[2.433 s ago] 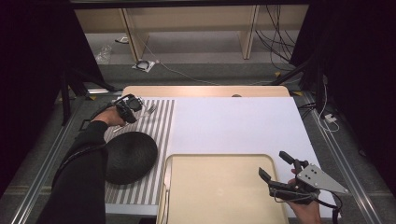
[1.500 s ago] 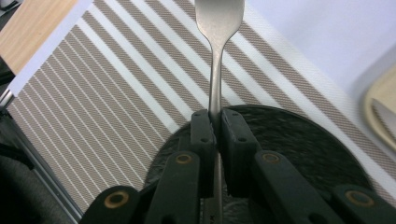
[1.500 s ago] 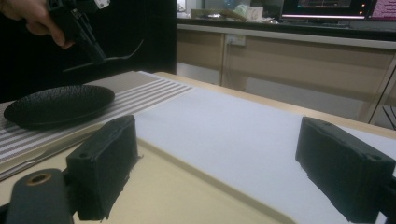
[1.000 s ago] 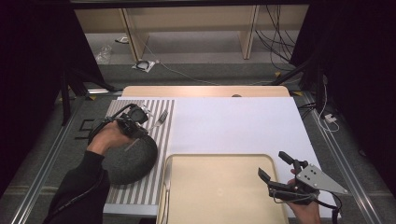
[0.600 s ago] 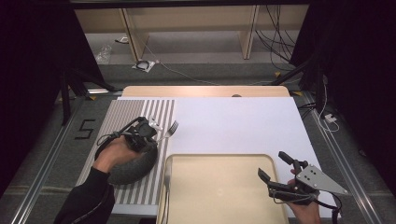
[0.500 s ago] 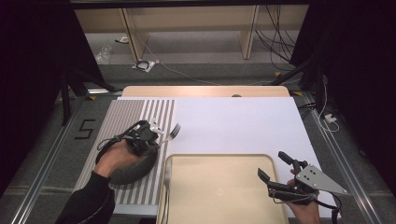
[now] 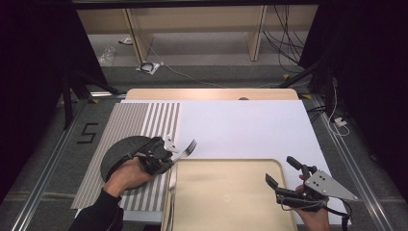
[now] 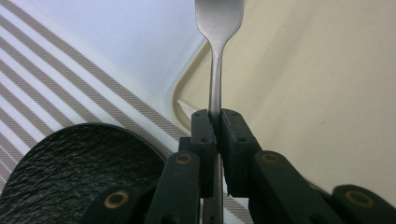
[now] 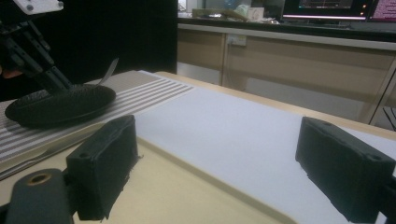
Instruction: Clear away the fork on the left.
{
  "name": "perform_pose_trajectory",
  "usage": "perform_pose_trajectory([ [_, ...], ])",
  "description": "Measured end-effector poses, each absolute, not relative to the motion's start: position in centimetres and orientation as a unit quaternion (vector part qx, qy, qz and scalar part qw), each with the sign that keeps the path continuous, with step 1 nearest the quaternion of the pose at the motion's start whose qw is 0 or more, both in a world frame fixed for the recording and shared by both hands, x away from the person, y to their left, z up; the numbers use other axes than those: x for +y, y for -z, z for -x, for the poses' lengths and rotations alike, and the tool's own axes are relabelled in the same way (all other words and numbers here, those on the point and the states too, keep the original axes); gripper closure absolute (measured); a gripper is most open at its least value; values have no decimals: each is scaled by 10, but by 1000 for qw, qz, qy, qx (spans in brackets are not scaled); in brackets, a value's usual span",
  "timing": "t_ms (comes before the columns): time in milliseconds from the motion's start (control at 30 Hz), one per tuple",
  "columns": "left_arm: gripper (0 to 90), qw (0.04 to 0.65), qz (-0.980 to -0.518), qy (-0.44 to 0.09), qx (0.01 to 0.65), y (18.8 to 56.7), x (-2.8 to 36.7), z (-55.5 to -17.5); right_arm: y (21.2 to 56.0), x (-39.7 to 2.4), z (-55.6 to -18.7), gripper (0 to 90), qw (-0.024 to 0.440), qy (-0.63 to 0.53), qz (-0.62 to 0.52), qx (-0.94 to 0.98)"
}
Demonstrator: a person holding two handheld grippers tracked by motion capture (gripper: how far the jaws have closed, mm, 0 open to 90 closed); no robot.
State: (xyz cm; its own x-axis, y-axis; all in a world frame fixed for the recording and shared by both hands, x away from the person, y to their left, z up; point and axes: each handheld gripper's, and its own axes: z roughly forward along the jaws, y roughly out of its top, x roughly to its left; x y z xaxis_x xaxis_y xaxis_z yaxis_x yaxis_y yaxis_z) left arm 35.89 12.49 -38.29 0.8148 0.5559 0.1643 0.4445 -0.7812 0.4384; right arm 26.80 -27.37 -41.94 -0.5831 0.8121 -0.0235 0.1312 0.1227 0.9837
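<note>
Fork [image 7: 185,150]: we see it clamped by its handle between the jaws of the left gripper [image 7: 169,155], its tines pointing toward the far right over the white sheet [image 7: 240,127], just beyond the far left corner of the beige tray [image 7: 226,192]. In the left gripper view the fork [image 8: 215,60] rises straight up from between the two black jaws, which press on the thin handle from both sides, leaving only the metal's width between them; the neck and the base of the head stand over the tray's [image 8: 327,93] rounded corner, and the tips of the tines are cut off by the top edge. The left gripper hangs over the right rim of the black plate [image 7: 122,154], which lies on the striped mat [image 7: 139,120] at the left of the desk [image 7: 211,94]. We see the plate's rough black surface [image 8: 79,168] at the lower left of the left gripper view, with the mat's stripes [image 8: 56,93] beyond it.

The right gripper [image 7: 285,177] sits at the near right, over the tray's right edge, with its grey three-cornered plate on top. Its jaws stand wide apart with nothing between them: in the right gripper view we look through the broad gap across the tray [image 9: 177,196] and the white sheet [image 9: 243,126]. Far off at the left of that view we can make out the black plate [image 9: 60,105], the left gripper above it, and the fork [image 9: 109,70] as a thin slanted strip.
</note>
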Motion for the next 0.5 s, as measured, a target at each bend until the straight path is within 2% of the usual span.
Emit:
perform_pose_trajectory([
  [500, 838, 194, -944, -118, 241, 392, 97, -333, 419, -273, -267, 136, 301, -566, -343, 687],
])
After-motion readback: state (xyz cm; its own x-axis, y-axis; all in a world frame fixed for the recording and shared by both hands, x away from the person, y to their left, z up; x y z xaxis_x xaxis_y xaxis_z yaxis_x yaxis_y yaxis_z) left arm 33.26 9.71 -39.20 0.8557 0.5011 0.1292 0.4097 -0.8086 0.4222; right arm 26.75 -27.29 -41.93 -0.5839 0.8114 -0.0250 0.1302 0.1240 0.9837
